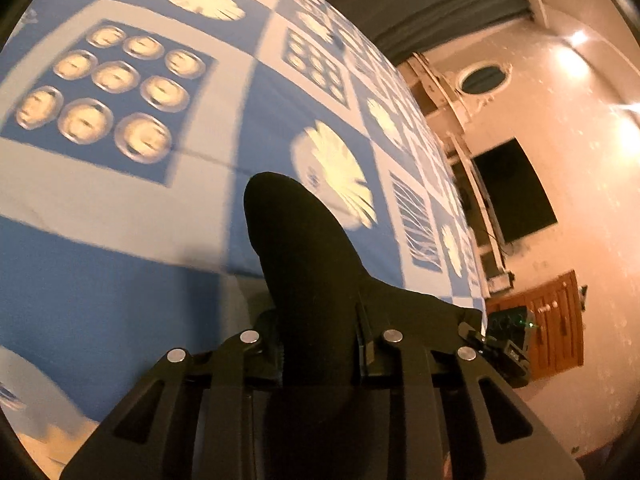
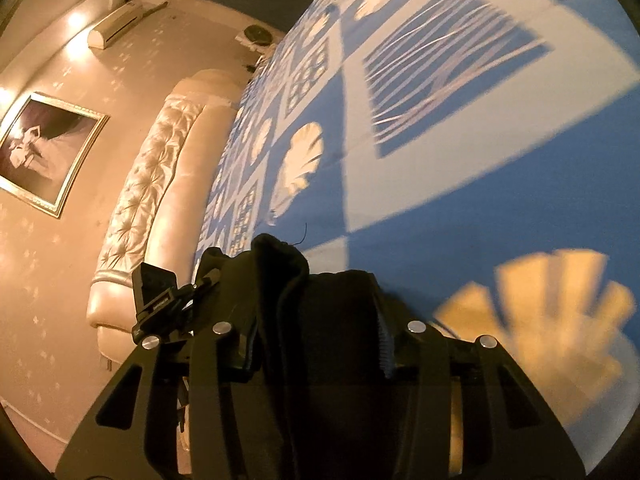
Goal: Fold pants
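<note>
Pinching black pants on both sides. Left gripper: fingers closed on a bunched fold of the dark fabric, which fills the gap between the pads and sticks out beyond the tips as a rounded lobe over the blue-and-white patterned bedspread. Fabric also trails to the right toward a black device with a green light, probably the other gripper's body, view too dark to be sure. Right of the bed in this view: a pinkish wall, a dark screen, a wooden cabinet. Right gripper: fingers clamped on a thicker wad of the same pants, a folded edge with a loose thread poking up past the tips. Left of it sit a tufted cream headboard, a framed picture and an air conditioner on the far wall. Bedspread runs off to the right, blurred.
</note>
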A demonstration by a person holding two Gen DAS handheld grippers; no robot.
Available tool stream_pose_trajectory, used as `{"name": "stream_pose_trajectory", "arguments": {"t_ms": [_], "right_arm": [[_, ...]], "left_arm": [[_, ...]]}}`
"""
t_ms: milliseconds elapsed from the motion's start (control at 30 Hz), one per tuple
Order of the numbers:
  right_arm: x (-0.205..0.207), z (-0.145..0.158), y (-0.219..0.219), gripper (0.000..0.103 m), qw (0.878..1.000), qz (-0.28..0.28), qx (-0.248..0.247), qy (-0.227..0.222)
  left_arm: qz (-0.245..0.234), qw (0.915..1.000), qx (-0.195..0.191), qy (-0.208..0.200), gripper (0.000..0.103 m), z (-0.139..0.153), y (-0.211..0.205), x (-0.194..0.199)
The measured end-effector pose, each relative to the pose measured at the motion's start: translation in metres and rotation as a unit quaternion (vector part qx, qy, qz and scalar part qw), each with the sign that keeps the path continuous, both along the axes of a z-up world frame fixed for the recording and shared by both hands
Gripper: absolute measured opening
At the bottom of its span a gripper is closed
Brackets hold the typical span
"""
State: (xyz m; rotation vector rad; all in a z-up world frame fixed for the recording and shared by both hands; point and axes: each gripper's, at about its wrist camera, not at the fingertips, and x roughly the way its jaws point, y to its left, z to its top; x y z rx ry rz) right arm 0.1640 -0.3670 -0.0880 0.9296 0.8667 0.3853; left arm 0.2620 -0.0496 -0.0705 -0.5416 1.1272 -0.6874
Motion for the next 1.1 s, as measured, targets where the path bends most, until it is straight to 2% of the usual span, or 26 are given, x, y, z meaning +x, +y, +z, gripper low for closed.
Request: {"name": "stream_pose_trajectory", "arguments": {"t_ms": [200,333,433,467,500,567,733,800,900,1000,1100], "right_arm": [[0.039,-0.006,0.031,0.042,1.000,0.019,0.008,0.005],[0.041,-0.015,0.033,0.043,1.000,0.010,0.018,0.012],[0.035,-0.016,0.030,0.055,0.999,0.009,0.040,0.011],[0.031,-0.014,0.027,0.062,0.999,0.005,0.046,0.011],[0.024,-0.011,0.023,0.070,0.999,0.002,0.053,0.007],[0.011,-0.007,0.016,0.077,0.999,0.000,0.052,0.004],[-0.039,-0.011,0.009,0.079,0.999,0.005,0.036,0.026],[-0.054,-0.013,0.013,0.079,0.998,0.013,0.049,0.029],[-0.065,-0.018,0.026,0.080,0.995,0.025,0.084,0.037],[-0.068,-0.016,0.039,0.087,0.996,0.028,0.083,0.033],[-0.072,-0.015,0.041,0.090,0.995,0.008,0.094,0.027]], "left_arm": [[0.043,0.9990,0.002,0.010,0.025,-0.007,0.044,0.025],[0.044,0.9987,-0.010,0.025,0.026,-0.024,0.049,0.031],[0.040,0.9984,-0.035,0.019,0.037,-0.025,0.052,0.028],[0.042,0.9979,-0.046,0.019,0.040,-0.025,0.054,0.025],[0.048,0.9970,-0.058,0.019,0.041,-0.024,0.060,0.020],[0.055,0.9955,-0.074,0.022,0.044,-0.023,0.074,0.007],[0.056,0.9935,-0.090,0.042,0.052,-0.023,0.106,-0.045],[0.051,0.9930,-0.090,0.056,0.068,-0.023,0.113,-0.075],[0.035,0.9929,-0.089,0.071,0.072,-0.025,0.111,-0.103],[0.016,0.9932,-0.083,0.079,0.077,-0.025,0.100,-0.124],[0.037,0.9931,-0.088,0.069,0.081,-0.023,0.097,-0.131]]}}
